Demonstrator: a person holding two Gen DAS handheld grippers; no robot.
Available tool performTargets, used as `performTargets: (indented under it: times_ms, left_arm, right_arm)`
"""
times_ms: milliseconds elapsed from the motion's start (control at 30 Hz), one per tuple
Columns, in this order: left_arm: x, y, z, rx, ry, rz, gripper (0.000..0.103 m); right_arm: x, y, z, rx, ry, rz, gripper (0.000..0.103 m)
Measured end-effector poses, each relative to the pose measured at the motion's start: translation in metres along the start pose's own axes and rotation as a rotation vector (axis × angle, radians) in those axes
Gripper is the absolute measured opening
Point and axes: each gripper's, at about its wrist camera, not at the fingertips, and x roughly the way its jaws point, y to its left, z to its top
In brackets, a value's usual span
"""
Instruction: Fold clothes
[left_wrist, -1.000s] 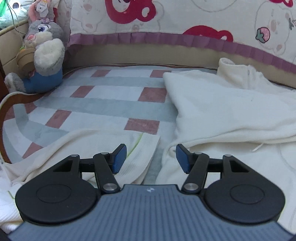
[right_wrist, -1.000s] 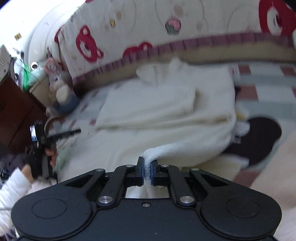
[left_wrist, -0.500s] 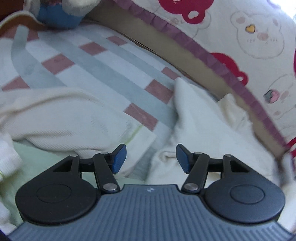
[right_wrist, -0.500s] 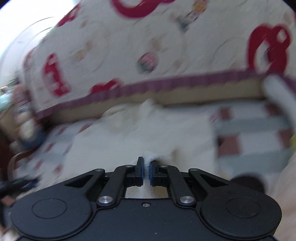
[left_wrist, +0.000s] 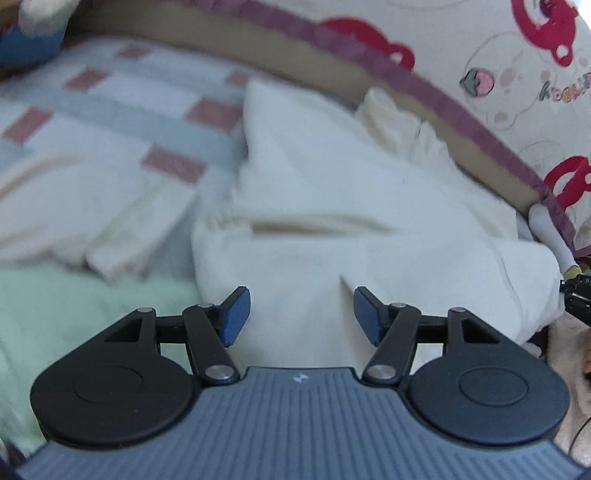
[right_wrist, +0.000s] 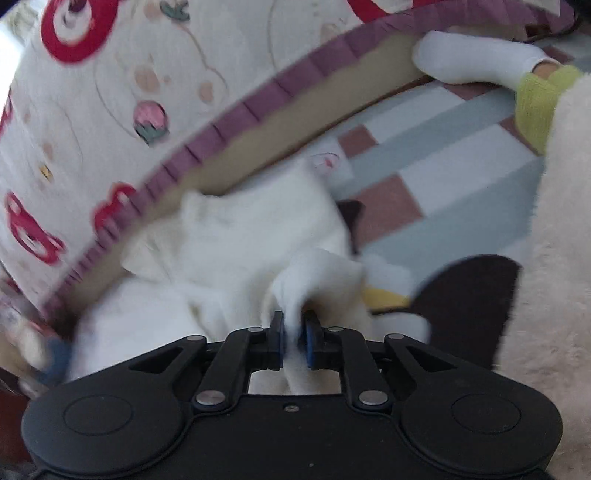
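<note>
Checked bedding (left_wrist: 110, 122) in grey, white and dusty red filled the left wrist view, bordered from 11 to 3 o'clock by a cartoon-printed bumper (left_wrist: 517, 92) with a purple frill. White fleece garment (left_wrist: 351, 221) lay across the centre, reaching from 12 o'clock down to the tongs. A cream ribbed cloth (left_wrist: 110, 221) lay at 9 o'clock, a pale green cloth (left_wrist: 74, 314) at 8 o'clock. Left gripper (left_wrist: 301, 315) hovered above the garment, its blue pads set well apart, nothing between them; contact with the fabric could not be judged.

Right wrist view: the same bumper (right_wrist: 110, 110) swept from 8 to 1 o'clock, checked bedding (right_wrist: 443, 166) at 2 o'clock. White fleece garment (right_wrist: 240, 240) lay bunched at centre. Right gripper (right_wrist: 293, 341) had a fold of it pinched between nearly closed pads, the jaws opening. A dark patch (right_wrist: 469, 302) sat at 4 o'clock; a socked foot (right_wrist: 476, 62) with yellow-green cuff lay at 1 o'clock.
</note>
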Motion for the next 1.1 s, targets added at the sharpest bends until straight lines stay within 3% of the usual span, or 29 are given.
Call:
performTargets:
  times_ms: [100, 167, 233, 267, 300, 367, 433, 567, 733, 767, 867, 900, 967, 1033, 1100]
  left_arm:
    - [0.000, -0.011, -0.013, -0.018, 0.028, 0.086, 0.061]
    - [-0.003, -0.022, -0.020, -0.009, 0.040, 0.142, 0.061]
    - [-0.019, -0.035, -0.029, 0.005, 0.072, 0.262, 0.061]
    - [-0.036, -0.043, -0.035, 0.018, 0.047, 0.345, 0.061]
    - [-0.052, -0.050, -0.041, 0.037, 0.000, 0.370, 0.061]
    - [-0.076, -0.059, -0.048, 0.049, -0.045, 0.333, 0.067]
    - [-0.083, -0.059, -0.051, 0.034, 0.005, 0.267, 0.067]
    - [-0.082, -0.050, -0.059, -0.035, 0.075, 0.266, 0.067]
    - [-0.058, -0.061, -0.081, -0.103, 0.164, 0.204, 0.067]
    - [-0.055, -0.066, -0.083, -0.088, 0.158, 0.213, 0.067]
    - [-0.062, -0.092, -0.079, 0.035, -0.041, 0.370, 0.069]
    - [-0.063, -0.097, -0.076, 0.060, -0.071, 0.379, 0.072]
    - [-0.060, -0.098, -0.072, 0.075, -0.039, 0.312, 0.075]
    - [-0.056, -0.093, -0.073, 0.051, 0.007, 0.311, 0.075]
    - [-0.050, -0.086, -0.077, 0.028, 0.054, 0.354, 0.076]
  right_arm:
    - [-0.008, -0.007, 0.003, 0.017, -0.020, 0.058, 0.028]
    - [-0.014, -0.012, 0.005, 0.028, -0.040, 0.075, 0.042]
    - [-0.017, -0.014, 0.006, 0.020, -0.046, 0.075, 0.047]
    - [-0.018, -0.014, 0.005, 0.014, -0.036, 0.074, 0.048]
    - [-0.018, -0.014, 0.005, 0.007, -0.025, 0.073, 0.048]
    - [-0.020, -0.012, 0.004, -0.021, -0.021, 0.071, 0.048]
    - [-0.024, -0.009, 0.004, -0.047, -0.024, 0.075, 0.048]
    - [-0.037, -0.008, 0.004, -0.039, -0.026, 0.140, 0.049]
    - [-0.060, -0.009, -0.004, -0.050, -0.026, 0.180, 0.053]
    - [-0.062, -0.010, -0.005, -0.053, -0.032, 0.184, 0.053]
    - [-0.063, -0.017, -0.005, -0.041, -0.035, 0.181, 0.053]
    - [-0.062, -0.019, -0.005, -0.042, -0.027, 0.176, 0.053]
    - [-0.061, -0.017, -0.006, -0.070, -0.010, 0.172, 0.053]
    - [-0.060, -0.009, -0.009, -0.143, 0.000, 0.149, 0.053]
    - [-0.055, 0.004, -0.016, -0.250, 0.001, 0.054, 0.053]
